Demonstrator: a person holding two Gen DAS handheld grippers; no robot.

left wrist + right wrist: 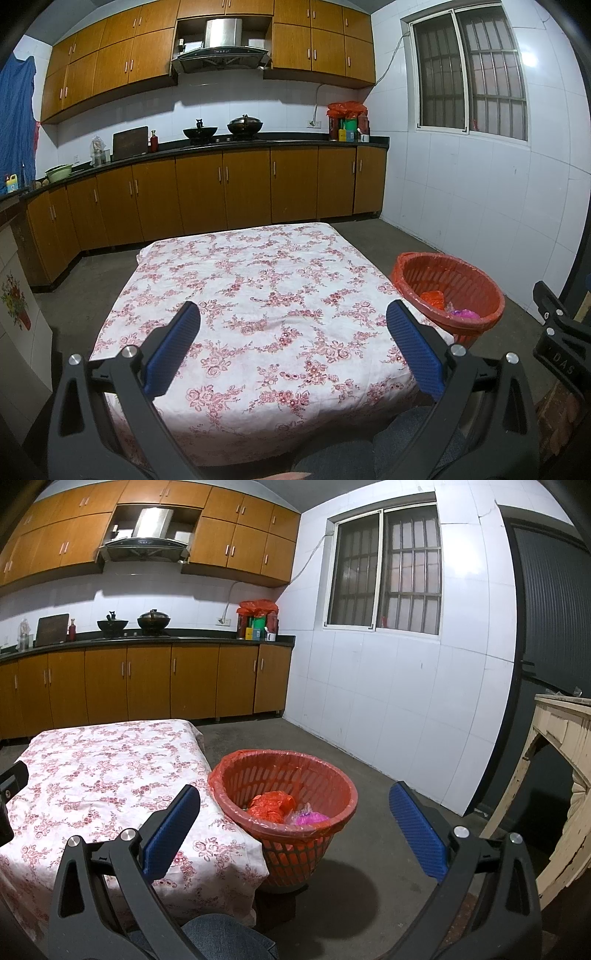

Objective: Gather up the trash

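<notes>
Both the left tongs [293, 317] and right tongs [294, 799] gape wide and empty over the floral-clothed counter [258, 295], apparently cleared, its trash [273, 805] already lying in the red basket [221, 775], so collection seems finished.

The only lettering that can be read is "DAS", in pale capitals on the black body of the right tongs [561, 343] where they poke into the right edge of the left wrist view; the word sits tilted and runs close to the rim of the picture, so whether more letters follow cannot be told. The bottles and boxes [347, 127] on the far worktop [295, 142] carry labels, but these are too small and blurred to make out.
</notes>
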